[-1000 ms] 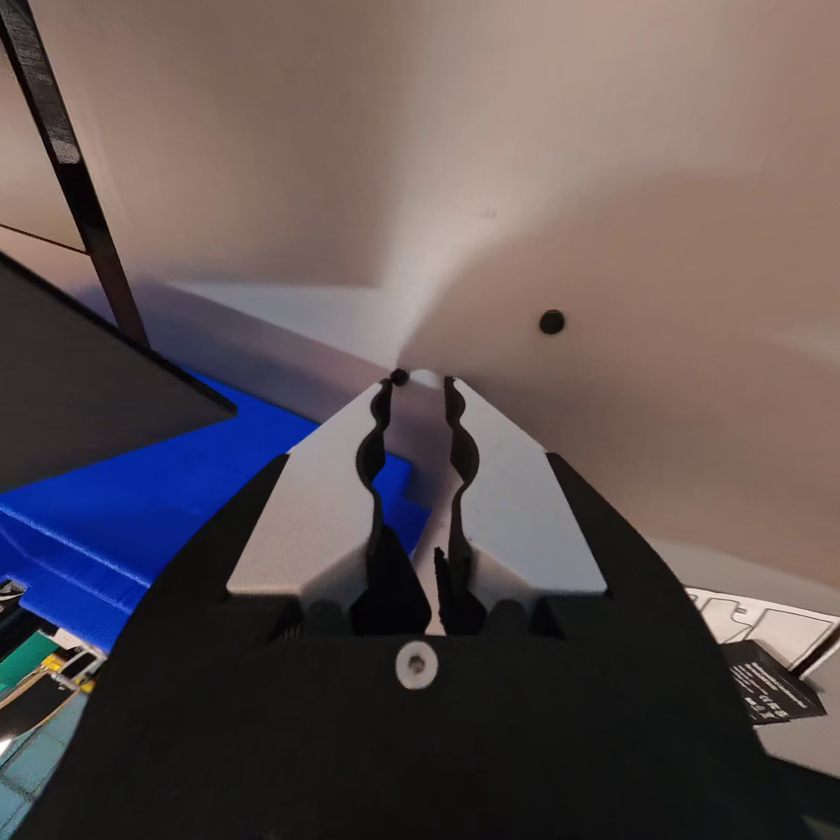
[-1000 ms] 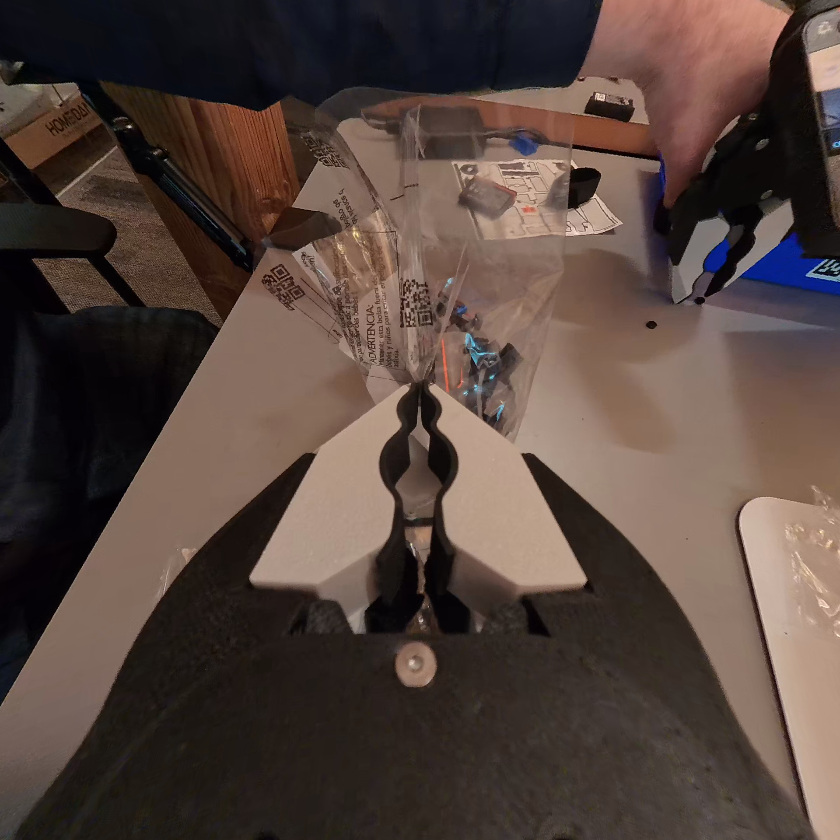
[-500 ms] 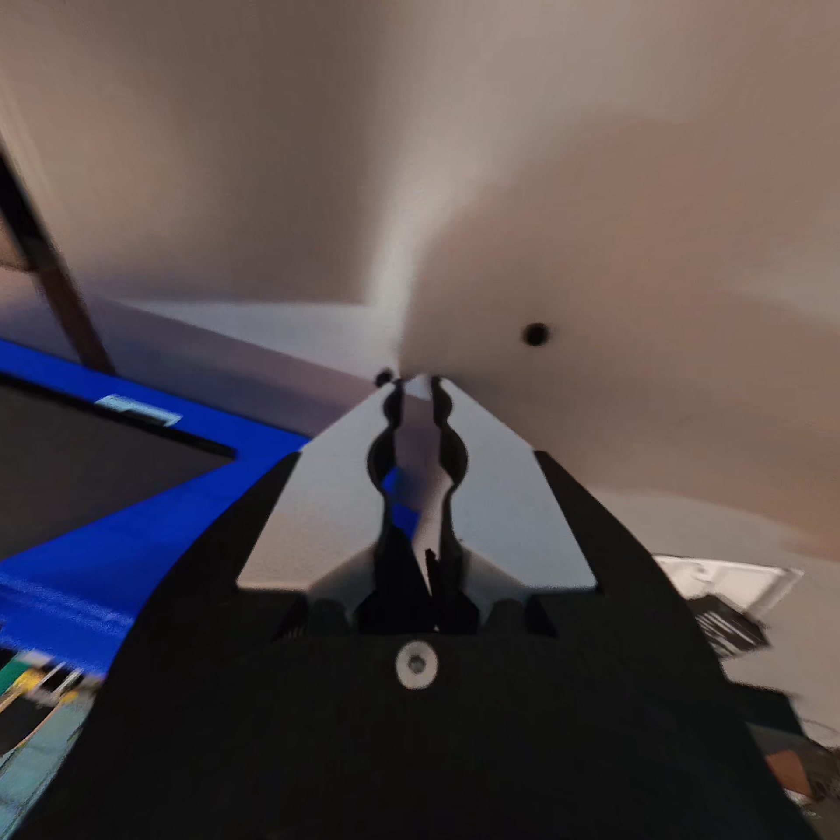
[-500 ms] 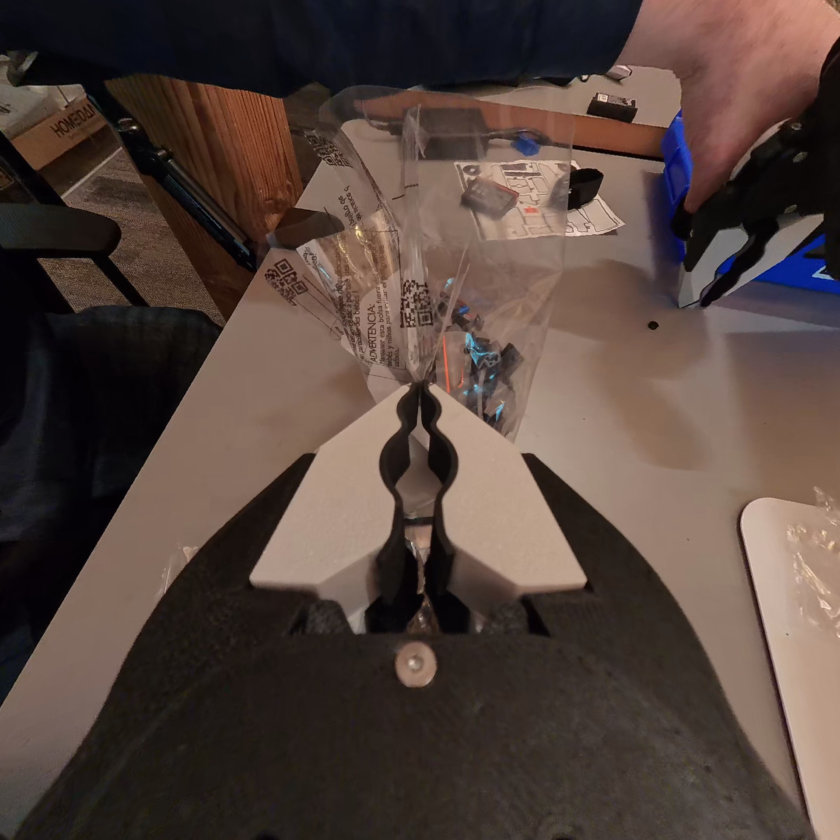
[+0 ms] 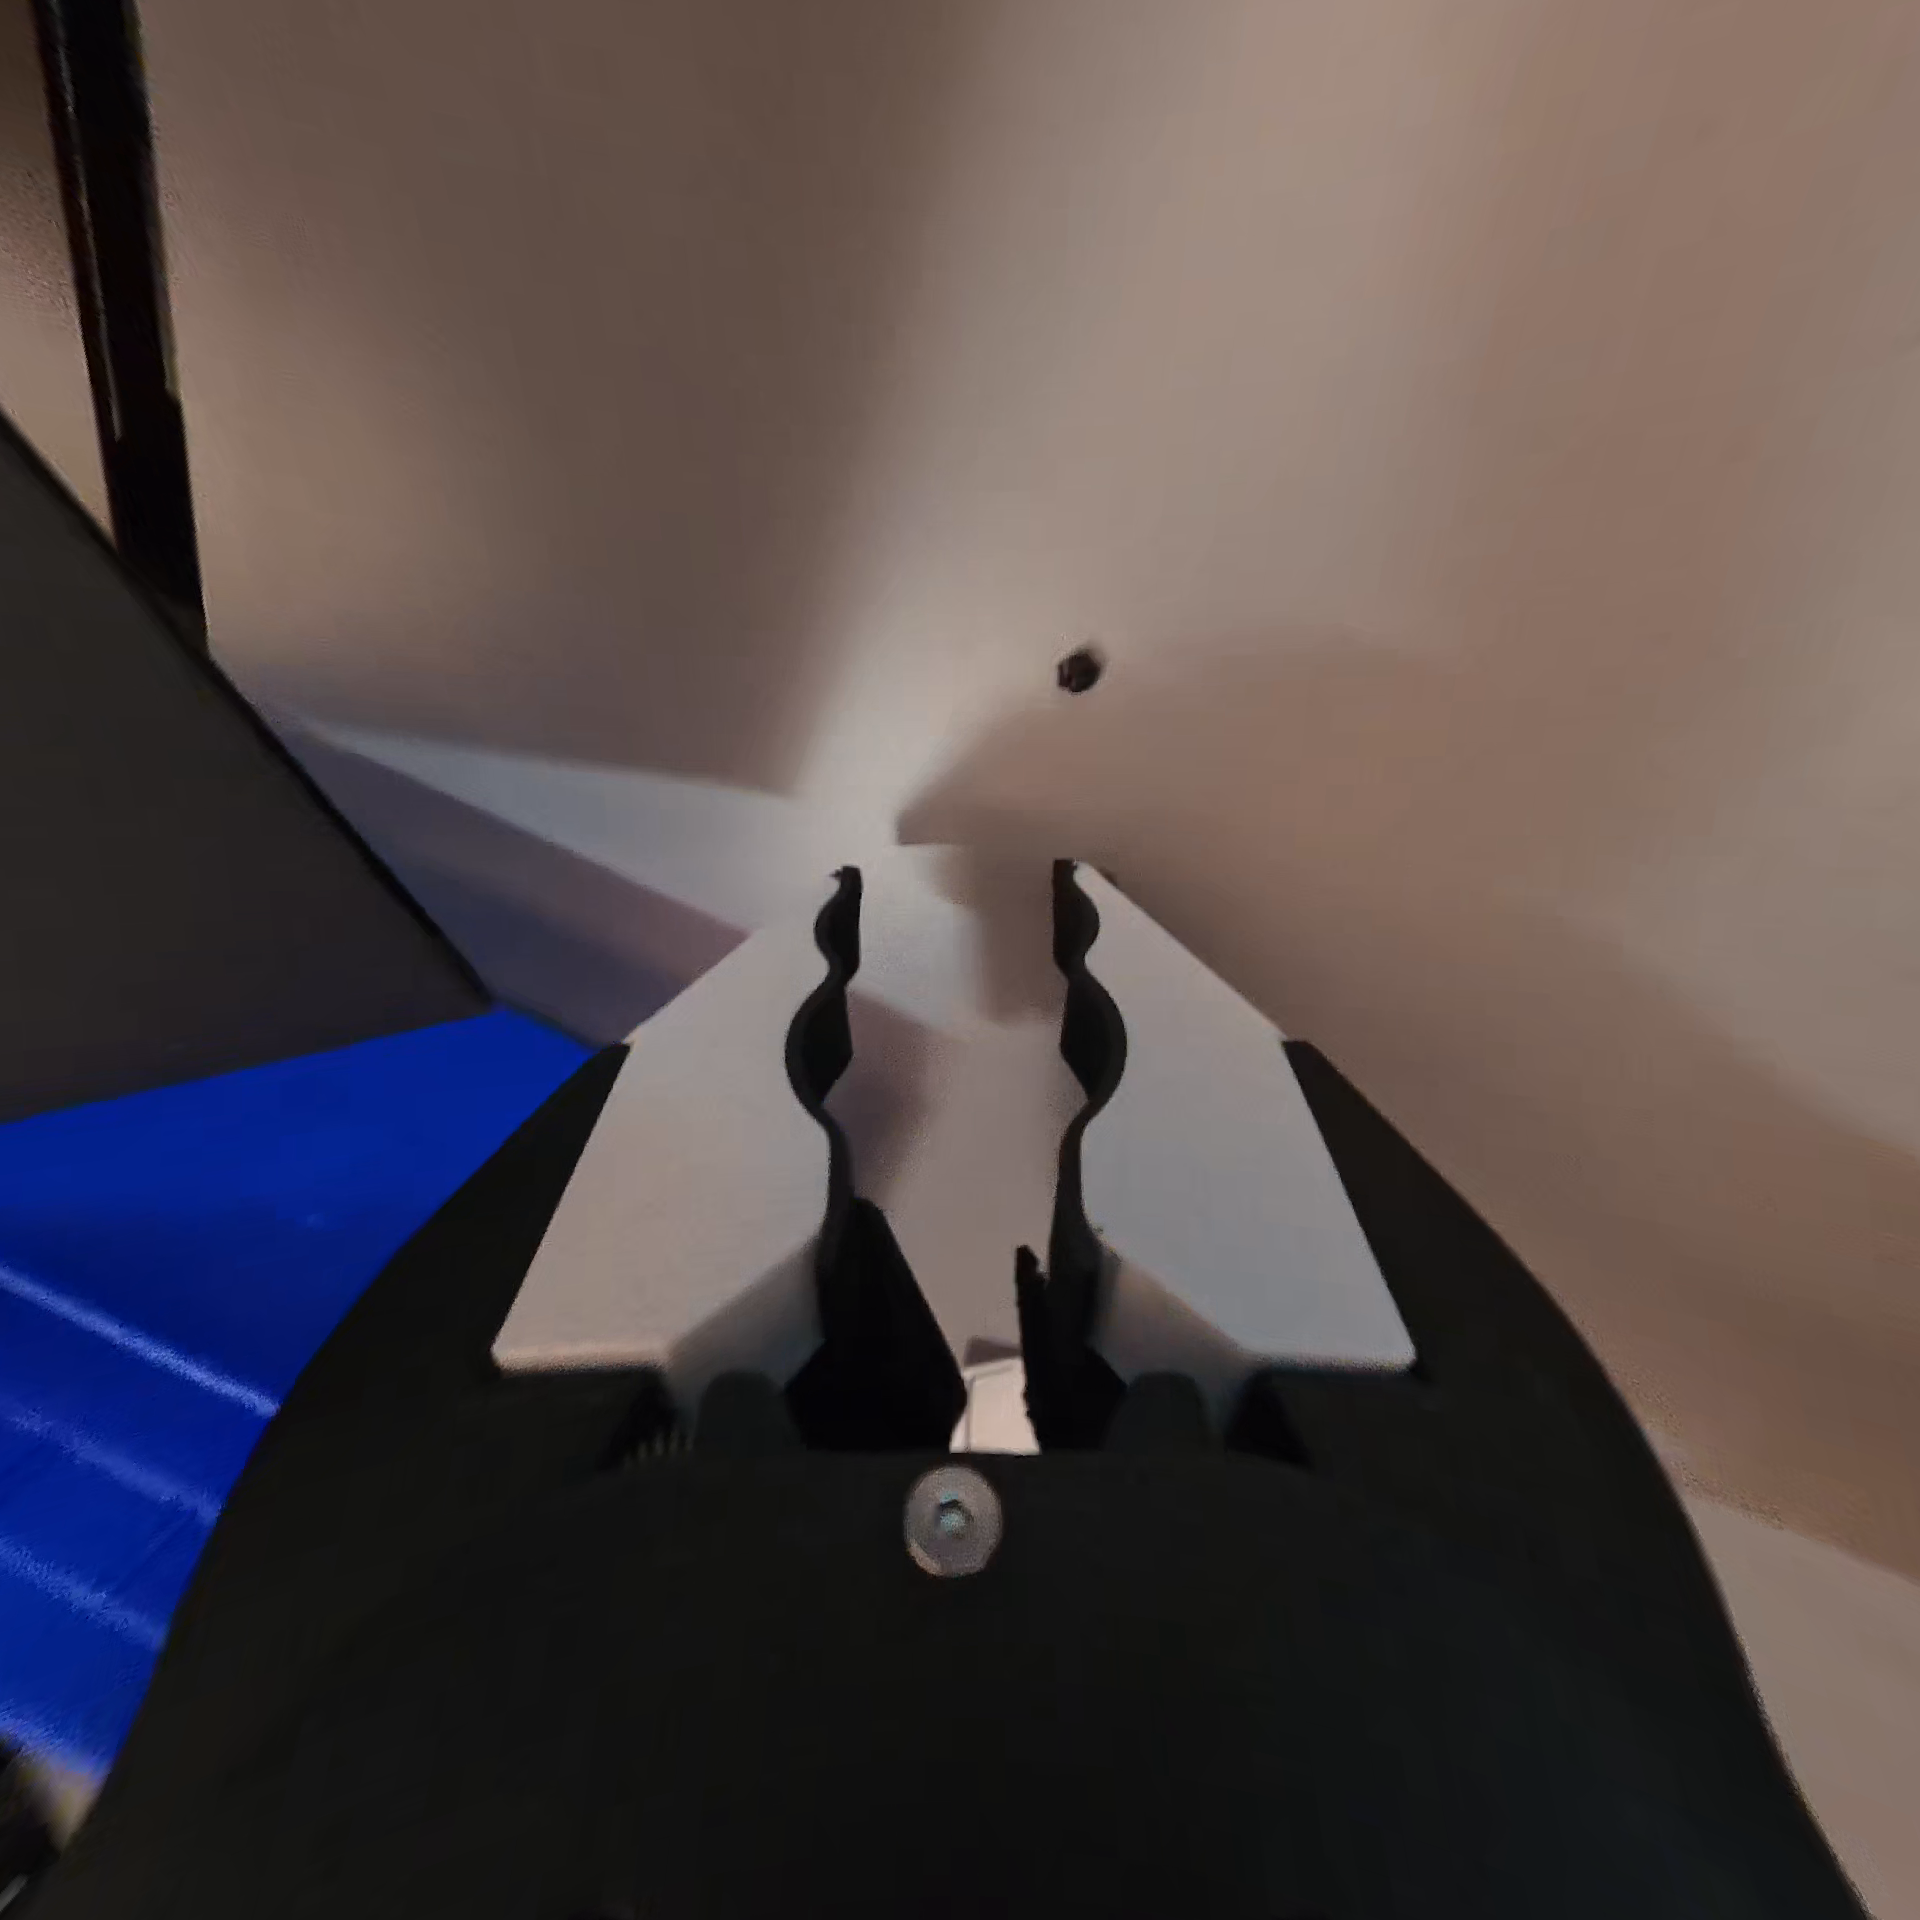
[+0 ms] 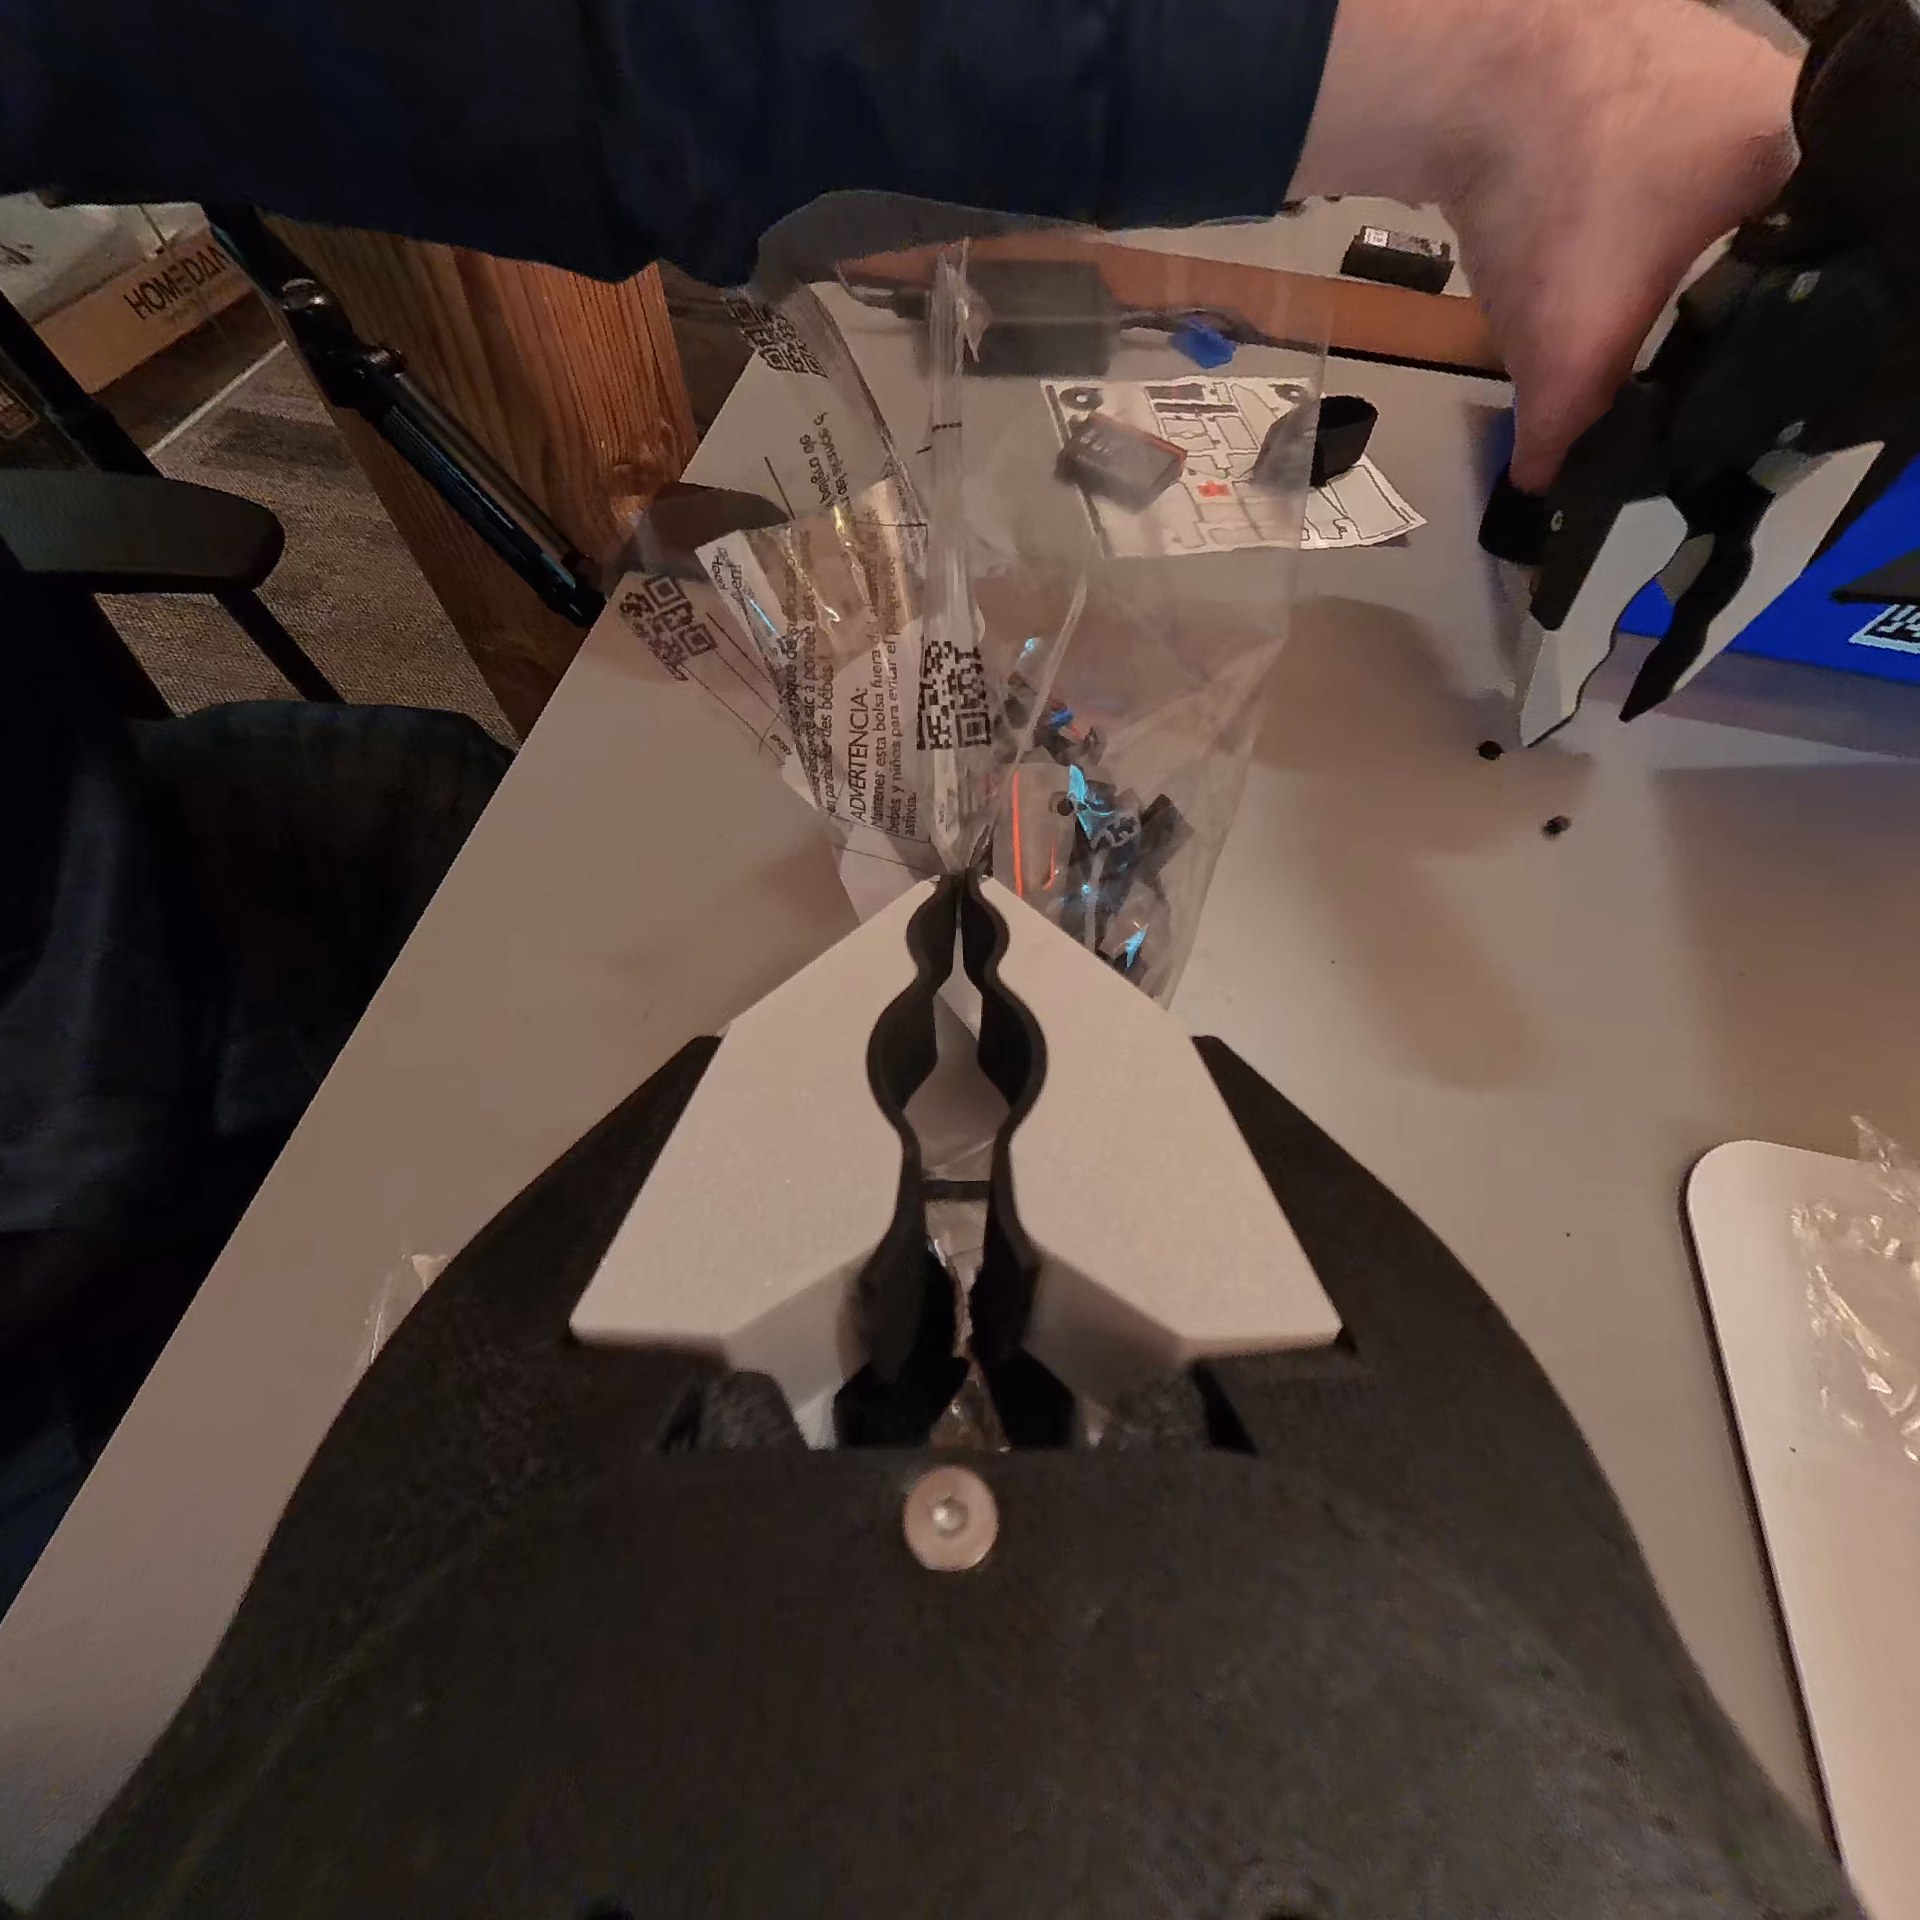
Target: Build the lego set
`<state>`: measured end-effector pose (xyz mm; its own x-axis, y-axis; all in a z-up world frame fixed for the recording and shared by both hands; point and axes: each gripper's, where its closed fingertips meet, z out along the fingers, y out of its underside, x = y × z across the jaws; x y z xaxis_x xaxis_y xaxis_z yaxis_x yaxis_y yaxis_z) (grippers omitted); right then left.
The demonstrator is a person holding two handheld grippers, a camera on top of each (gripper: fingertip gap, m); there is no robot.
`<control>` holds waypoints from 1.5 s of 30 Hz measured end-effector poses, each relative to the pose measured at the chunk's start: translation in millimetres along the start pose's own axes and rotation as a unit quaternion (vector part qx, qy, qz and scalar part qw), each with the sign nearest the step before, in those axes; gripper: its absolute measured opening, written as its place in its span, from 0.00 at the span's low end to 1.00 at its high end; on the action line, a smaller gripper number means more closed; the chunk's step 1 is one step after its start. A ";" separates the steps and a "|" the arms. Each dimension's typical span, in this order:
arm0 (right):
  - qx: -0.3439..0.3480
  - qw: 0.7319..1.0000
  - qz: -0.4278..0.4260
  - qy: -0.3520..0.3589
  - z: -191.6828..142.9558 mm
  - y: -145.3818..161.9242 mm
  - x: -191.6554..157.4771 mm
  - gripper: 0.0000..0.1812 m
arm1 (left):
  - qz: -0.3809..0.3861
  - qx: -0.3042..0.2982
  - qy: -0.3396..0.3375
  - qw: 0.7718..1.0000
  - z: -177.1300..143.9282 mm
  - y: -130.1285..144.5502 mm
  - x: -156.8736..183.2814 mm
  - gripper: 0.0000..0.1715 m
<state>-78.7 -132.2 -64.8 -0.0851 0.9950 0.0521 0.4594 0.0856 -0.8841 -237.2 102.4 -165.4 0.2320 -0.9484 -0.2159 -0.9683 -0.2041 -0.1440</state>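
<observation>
My right gripper [image 6: 958, 883] is shut on the pinched lower part of a clear plastic bag [image 6: 1039, 499], which stands up above the grey table [image 6: 644, 935]. Small dark and blue lego pieces [image 6: 1101, 821] lie inside the bag. My left gripper [image 5: 958, 871] is open and empty, tips down close to the table. It also shows in the right wrist view [image 6: 1595, 717], held by a hand at the far right. Two tiny black pieces [image 6: 1491, 748] [image 6: 1553, 826] lie on the table by its tips. One black piece [image 5: 1078, 672] shows in the left wrist view.
A blue box [image 6: 1870, 613] stands behind the left gripper and shows in the left wrist view [image 5: 208, 1195]. An instruction sheet [image 6: 1247, 499] with dark parts lies at the back. A white tray [image 6: 1766, 1351] holding crumpled plastic is at the right. The table's left edge drops to a chair [image 6: 208, 935]. My right fingertips sit around 30 cm from my left ones.
My left gripper's jaws have opened wide from nearly shut, and it has shifted slightly beside the blue box. My right gripper holds the bag as before.
</observation>
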 end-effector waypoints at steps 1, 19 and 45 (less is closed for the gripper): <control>0.000 1.000 0.000 0.001 -0.3 -0.1 0.2 0.00 | -0.007 0.025 0.008 1.000 -3.3 -8.3 4.1 0.21; 0.001 1.000 0.000 -0.004 -2.7 1.1 -1.0 0.00 | -0.041 0.115 -0.007 0.993 3.6 -63.9 24.6 0.22; -0.002 1.000 -0.009 -0.007 -2.8 -0.8 -4.7 0.00 | -0.078 0.110 0.063 0.989 -0.8 -36.7 36.8 0.10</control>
<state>-76.2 -136.7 -63.0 -0.1053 0.9925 0.0625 0.4606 0.1044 -0.8814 -193.3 74.8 -167.3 0.3495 -0.9353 -0.0552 -0.8752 -0.3049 -0.3755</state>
